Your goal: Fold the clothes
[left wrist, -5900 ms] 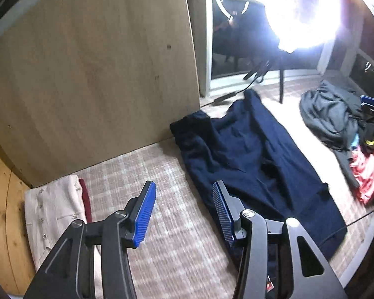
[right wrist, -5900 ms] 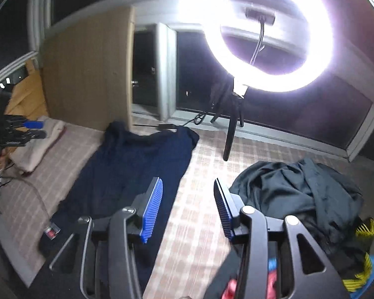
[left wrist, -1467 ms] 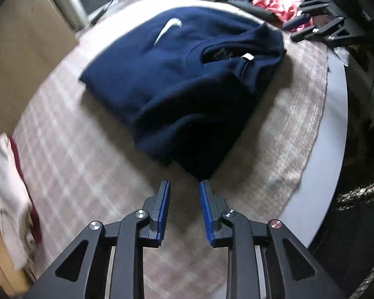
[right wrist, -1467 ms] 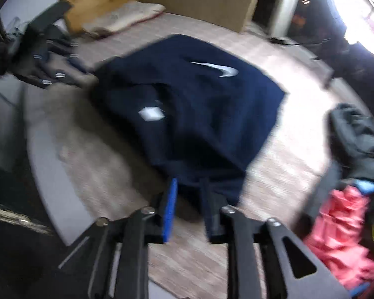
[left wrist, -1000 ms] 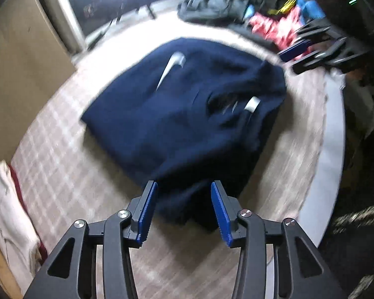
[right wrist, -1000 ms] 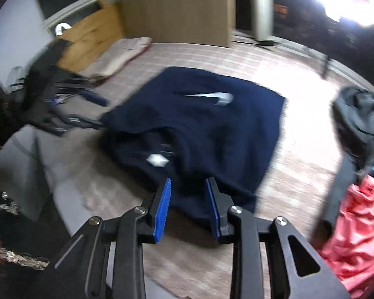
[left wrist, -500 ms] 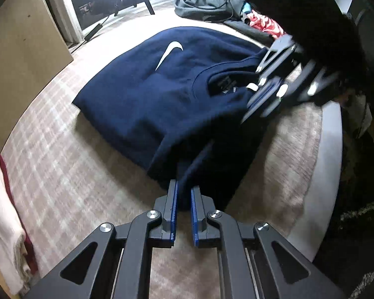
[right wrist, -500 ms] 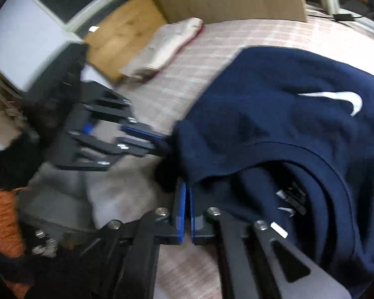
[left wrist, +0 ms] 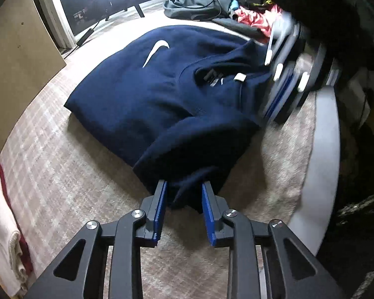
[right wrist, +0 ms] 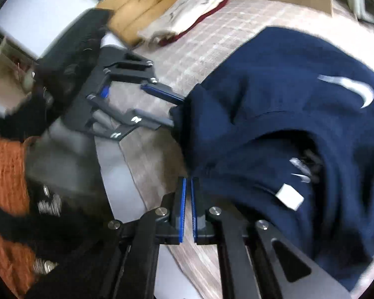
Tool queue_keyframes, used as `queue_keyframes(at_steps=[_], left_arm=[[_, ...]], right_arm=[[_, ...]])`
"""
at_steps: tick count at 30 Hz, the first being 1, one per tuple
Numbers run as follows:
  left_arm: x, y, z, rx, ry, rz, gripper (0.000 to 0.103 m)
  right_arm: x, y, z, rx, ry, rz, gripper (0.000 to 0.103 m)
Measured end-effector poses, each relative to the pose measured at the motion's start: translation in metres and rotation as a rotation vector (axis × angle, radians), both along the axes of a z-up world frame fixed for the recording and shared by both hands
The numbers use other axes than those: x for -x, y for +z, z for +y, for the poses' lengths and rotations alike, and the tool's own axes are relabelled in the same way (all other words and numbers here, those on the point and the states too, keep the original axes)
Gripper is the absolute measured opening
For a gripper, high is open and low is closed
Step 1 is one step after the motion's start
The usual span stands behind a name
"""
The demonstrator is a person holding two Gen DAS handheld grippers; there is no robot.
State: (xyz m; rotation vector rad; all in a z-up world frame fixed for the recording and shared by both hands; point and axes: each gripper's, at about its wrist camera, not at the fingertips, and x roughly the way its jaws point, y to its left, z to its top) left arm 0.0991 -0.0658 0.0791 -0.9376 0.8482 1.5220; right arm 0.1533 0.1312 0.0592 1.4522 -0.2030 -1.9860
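Navy sweatshirt [left wrist: 147,94] — clothes pile [left wrist: 212,5] behind, folded stack [right wrist: 187,15] aside

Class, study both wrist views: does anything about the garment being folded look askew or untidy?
Yes. The navy sweatshirt with the white swoosh is bunched, not flat: its near shoulder is humped between the left gripper fingers, and the neckline gapes, showing the white label beside the right gripper.

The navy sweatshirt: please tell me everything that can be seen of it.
The navy sweatshirt looks like thick fleece, with a white swoosh on the chest and white neck labels. It lies partly folded on the checked cloth, collar toward the table edge. The left gripper straddles its bunched corner, fingers apart; the right gripper is closed at its shoulder edge.
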Motion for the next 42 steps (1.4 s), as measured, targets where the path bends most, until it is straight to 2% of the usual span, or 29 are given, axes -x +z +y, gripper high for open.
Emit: queue_keyframes(at_steps=[2, 5, 6, 8, 10, 14, 15, 16, 19, 20, 22, 24, 28, 30, 31, 33, 35, 37, 40, 42], left_arm=[[0.0, 0.003, -0.004, -0.031, 0.017, 0.003, 0.025], [-0.001, 0.005, -0.008, -0.061, 0.042, 0.005, 0.024], [-0.002, 0.005, -0.009, -0.068, 0.05, 0.005, 0.021], [-0.002, 0.004, -0.01, -0.076, 0.063, 0.008, 0.018], [0.001, 0.0, -0.006, -0.084, 0.078, -0.004, 0.014], [0.0, -0.005, -0.009, -0.109, 0.096, -0.01, 0.006], [0.001, -0.005, -0.011, -0.117, 0.106, -0.016, 0.005], [0.002, -0.004, -0.013, -0.124, 0.12, -0.032, 0.004], [-0.011, 0.004, -0.022, -0.133, 0.129, -0.089, 0.003], [-0.016, 0.008, -0.026, -0.136, 0.128, -0.106, 0.0], [-0.029, 0.01, -0.031, -0.117, 0.102, -0.122, 0.0], [-0.031, 0.01, -0.032, -0.093, 0.103, -0.098, 0.003], [-0.007, 0.011, -0.032, -0.111, 0.203, -0.104, 0.008], [0.008, 0.014, -0.031, -0.141, 0.264, -0.11, 0.028], [0.01, 0.014, -0.028, -0.161, 0.277, -0.11, 0.032], [0.019, 0.003, -0.019, -0.14, 0.301, -0.151, 0.042], [0.028, -0.008, -0.013, -0.103, 0.333, -0.209, 0.042], [0.033, -0.011, -0.019, -0.123, 0.382, -0.288, 0.042], [0.034, -0.006, -0.022, -0.159, 0.403, -0.331, 0.042], [0.034, -0.006, -0.019, -0.167, 0.406, -0.347, 0.034]], right_arm=[[0.022, 0.024, 0.019, 0.073, -0.094, 0.011, 0.011], [0.082, 0.043, 0.029, 0.05, -0.243, 0.056, 0.013], [0.104, 0.044, 0.027, 0.033, -0.278, 0.058, 0.013], [0.154, 0.029, 0.012, -0.019, -0.295, 0.008, 0.013], [0.184, 0.011, -0.003, -0.111, -0.283, -0.034, 0.013], [0.213, -0.034, -0.018, -0.273, -0.258, -0.104, 0.011], [0.216, -0.04, -0.018, -0.289, -0.266, -0.105, 0.004], [0.218, -0.044, -0.016, -0.293, -0.281, -0.109, 0.002], [0.221, -0.045, -0.004, -0.254, -0.331, -0.12, 0.0], [0.221, -0.045, -0.003, -0.249, -0.334, -0.12, 0.0], [0.217, -0.043, -0.004, -0.257, -0.316, -0.109, 0.0], [0.211, -0.037, -0.003, -0.244, -0.322, -0.105, 0.003], [0.188, -0.009, 0.005, -0.175, -0.333, -0.053, 0.004], [0.172, 0.009, 0.011, -0.148, -0.353, -0.023, 0.004], [0.161, 0.019, 0.018, -0.12, -0.371, -0.004, 0.004], [0.139, 0.039, 0.034, -0.083, -0.428, 0.04, 0.007], [0.106, 0.053, 0.057, -0.106, -0.51, 0.082, 0.016], [0.069, 0.057, 0.081, -0.153, -0.581, 0.106, 0.022], [0.01, 0.05, 0.131, -0.193, -0.714, 0.066, 0.023], [-0.024, 0.031, 0.161, -0.18, -0.821, 0.014, 0.025]])
